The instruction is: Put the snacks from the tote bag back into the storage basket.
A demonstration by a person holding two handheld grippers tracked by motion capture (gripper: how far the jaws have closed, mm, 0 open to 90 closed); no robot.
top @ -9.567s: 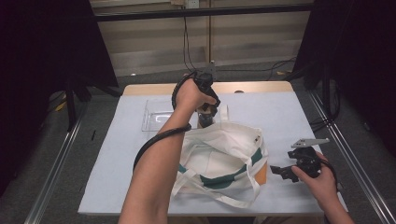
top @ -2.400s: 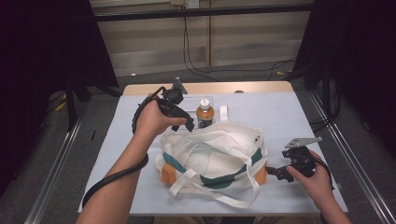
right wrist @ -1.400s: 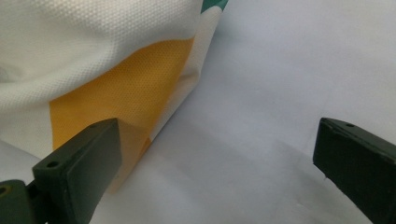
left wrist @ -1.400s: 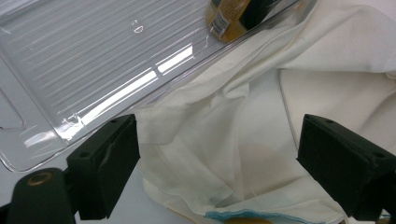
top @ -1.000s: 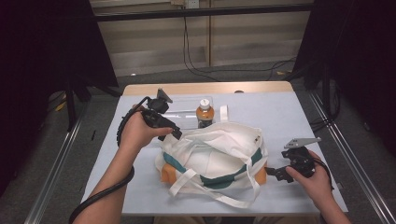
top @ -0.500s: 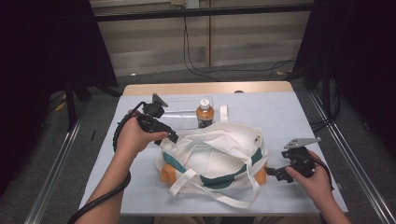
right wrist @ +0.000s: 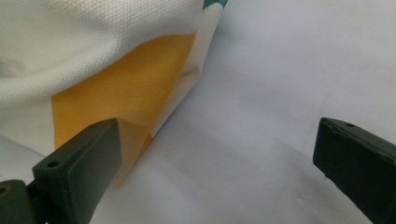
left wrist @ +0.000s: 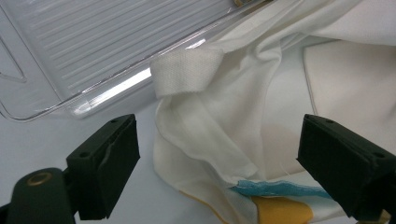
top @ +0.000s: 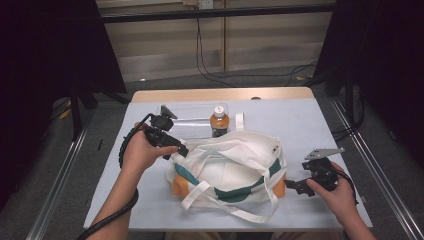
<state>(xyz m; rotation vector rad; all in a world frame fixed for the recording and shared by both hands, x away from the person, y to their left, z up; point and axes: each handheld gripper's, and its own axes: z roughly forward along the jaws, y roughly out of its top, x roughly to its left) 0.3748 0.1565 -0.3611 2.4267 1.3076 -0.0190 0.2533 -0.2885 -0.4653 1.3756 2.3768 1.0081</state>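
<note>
White tote bag [top: 227,167] between two open claws.

A rectangular wooden table [top: 222,93] under a pale blue-grey cloth [top: 310,125] occupies the centre. Grey carpeted floor [top: 210,82] surrounds it. Black curtains [top: 45,75] stand at 9 and 3 o'clock. Beige panelled wall [top: 270,35] at 12 o'clock, with black cables [top: 200,55] hanging.

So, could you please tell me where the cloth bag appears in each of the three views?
High view: the cloth bag lies mid-table, between both grippers.
Left gripper view: its white folds fill the middle and right, beside the clear tray.
Right gripper view: its orange corner sits upper left.
Shared landmark: the bag's orange patch.
</note>
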